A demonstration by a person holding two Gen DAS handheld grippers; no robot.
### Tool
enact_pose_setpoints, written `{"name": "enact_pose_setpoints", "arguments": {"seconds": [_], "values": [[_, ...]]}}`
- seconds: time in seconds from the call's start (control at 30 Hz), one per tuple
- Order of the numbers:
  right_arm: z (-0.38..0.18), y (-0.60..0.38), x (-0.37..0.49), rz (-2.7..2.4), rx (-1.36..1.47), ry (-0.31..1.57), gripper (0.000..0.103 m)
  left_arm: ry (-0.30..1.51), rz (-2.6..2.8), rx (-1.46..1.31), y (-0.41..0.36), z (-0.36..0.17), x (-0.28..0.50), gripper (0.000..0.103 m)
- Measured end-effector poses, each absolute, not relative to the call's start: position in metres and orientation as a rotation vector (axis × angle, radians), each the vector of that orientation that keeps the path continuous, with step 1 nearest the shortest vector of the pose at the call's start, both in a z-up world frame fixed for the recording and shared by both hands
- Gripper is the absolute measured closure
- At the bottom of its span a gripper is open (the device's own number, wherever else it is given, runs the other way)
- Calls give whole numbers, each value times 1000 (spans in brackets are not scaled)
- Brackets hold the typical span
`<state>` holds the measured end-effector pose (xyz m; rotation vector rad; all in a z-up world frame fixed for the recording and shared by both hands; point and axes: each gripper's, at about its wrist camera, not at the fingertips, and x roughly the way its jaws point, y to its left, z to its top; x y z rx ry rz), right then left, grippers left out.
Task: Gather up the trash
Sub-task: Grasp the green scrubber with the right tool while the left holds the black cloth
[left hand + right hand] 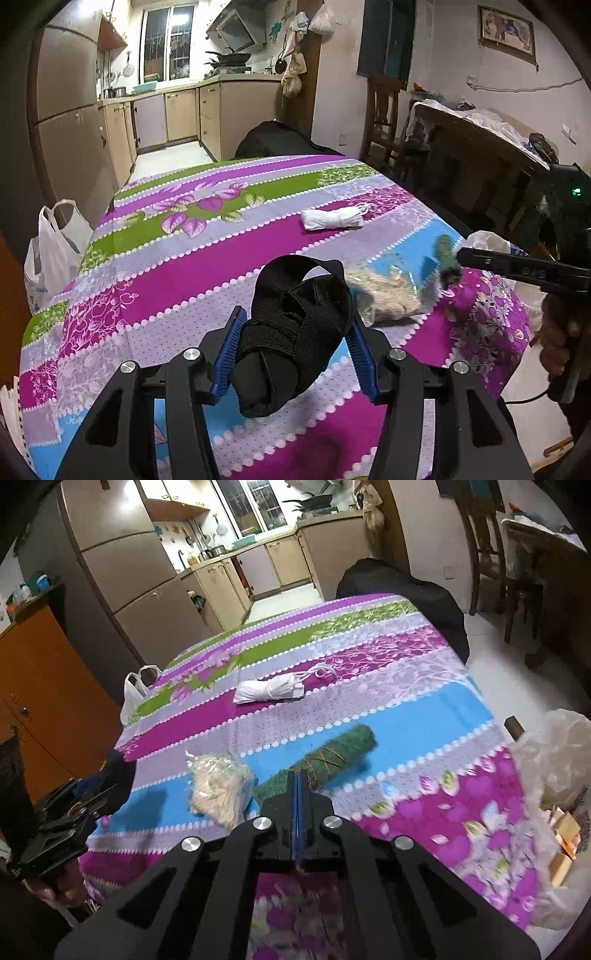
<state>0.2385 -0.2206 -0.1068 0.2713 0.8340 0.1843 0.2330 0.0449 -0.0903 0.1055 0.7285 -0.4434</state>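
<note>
My left gripper [295, 332] is shut on a black strapped fabric bundle [295, 332] and holds it above the table. A clear bag of beige stuffing [388, 299] [218, 790] lies just right of it. A green roll tied with string [325, 760] [445, 258] lies beside the bag. My right gripper [298, 775] is shut, its pads pressed together, with the tips at the green roll's near end; it shows as a black bar in the left wrist view [480, 260]. A white rolled bundle with cord [332, 218] [269, 692] lies farther back.
A flowered striped cloth covers the table [221, 258] [424, 709]. A white plastic bag [51, 243] [135, 694] hangs at the table's left edge. A crumpled clear bag [554, 760] sits off the right edge. A black bag [406, 590] and chairs stand behind.
</note>
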Motion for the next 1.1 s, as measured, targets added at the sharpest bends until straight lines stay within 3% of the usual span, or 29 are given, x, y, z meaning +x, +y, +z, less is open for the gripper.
{"name": "enact_pose_setpoints", "arguments": {"seconds": [0.2, 0.33, 0.37, 0.4, 0.47, 0.67, 0.9, 1.1], "values": [[-121, -221, 216, 173, 113, 934, 103, 737, -458, 123, 35, -91, 219, 48], [-134, -235, 208, 144, 158, 945, 100, 752, -455, 127, 33, -96, 215, 48], [-131, -237, 204, 139, 167, 931, 88, 753, -457, 126, 34, -97, 214, 48], [-128, -239, 199, 118, 179, 913, 61, 754, -457, 126, 34, -97, 214, 48], [-125, -244, 190, 63, 250, 862, 31, 755, -456, 128, 34, -98, 214, 48], [-136, -232, 198, -24, 350, 846, 33, 759, -458, 150, 27, -102, 213, 48], [-153, -201, 216, -77, 200, 835, 54, 768, -454, 164, 24, -109, 215, 48], [-153, -198, 216, -50, 220, 817, 60, 782, -448, 166, 24, -115, 218, 48]]}}
